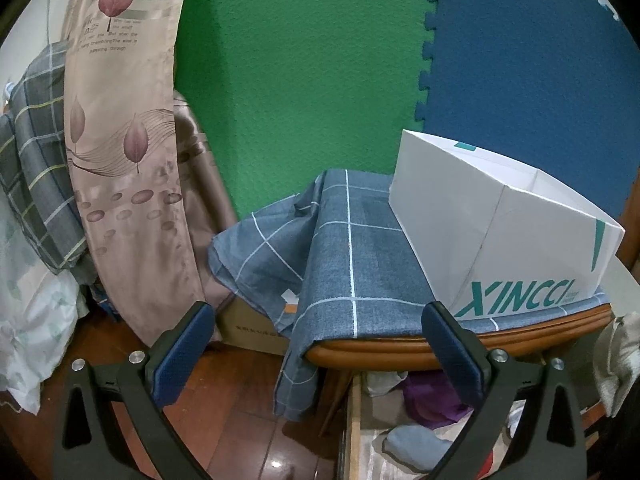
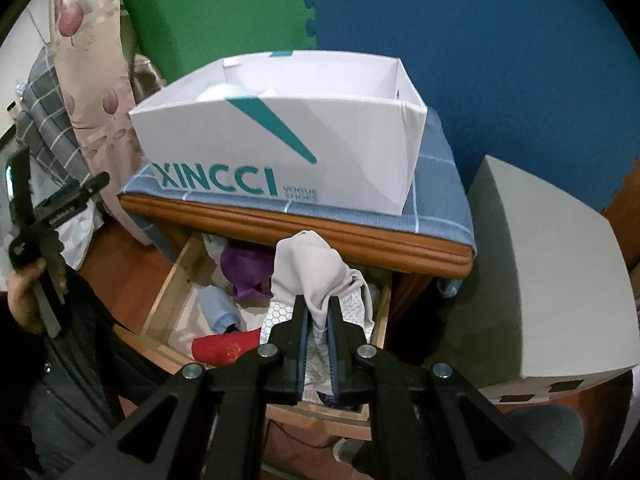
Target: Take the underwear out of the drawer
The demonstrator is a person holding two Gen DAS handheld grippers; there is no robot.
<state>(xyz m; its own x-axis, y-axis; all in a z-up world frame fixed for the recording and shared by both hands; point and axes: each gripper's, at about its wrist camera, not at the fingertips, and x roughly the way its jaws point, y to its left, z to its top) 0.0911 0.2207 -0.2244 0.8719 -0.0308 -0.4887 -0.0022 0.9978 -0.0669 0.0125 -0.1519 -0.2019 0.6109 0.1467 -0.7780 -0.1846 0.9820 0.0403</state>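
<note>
Grey underwear (image 2: 308,272) hangs pinched in the right gripper (image 2: 317,320) fingers — lift it clear of the drawer (image 2: 168,276) without snagging; left gripper (image 1: 320,344) fingers stand wide, empty.

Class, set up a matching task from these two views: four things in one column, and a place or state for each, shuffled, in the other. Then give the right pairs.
Things
1. white box
2. grey underwear
3. purple garment
4. left gripper

Places or states
A. lying in the open drawer
B. jaws open, holding nothing
C. standing on the checked cloth on top of the cabinet
D. pinched in the right gripper above the drawer

Pairs: 1-C, 2-D, 3-A, 4-B
</note>
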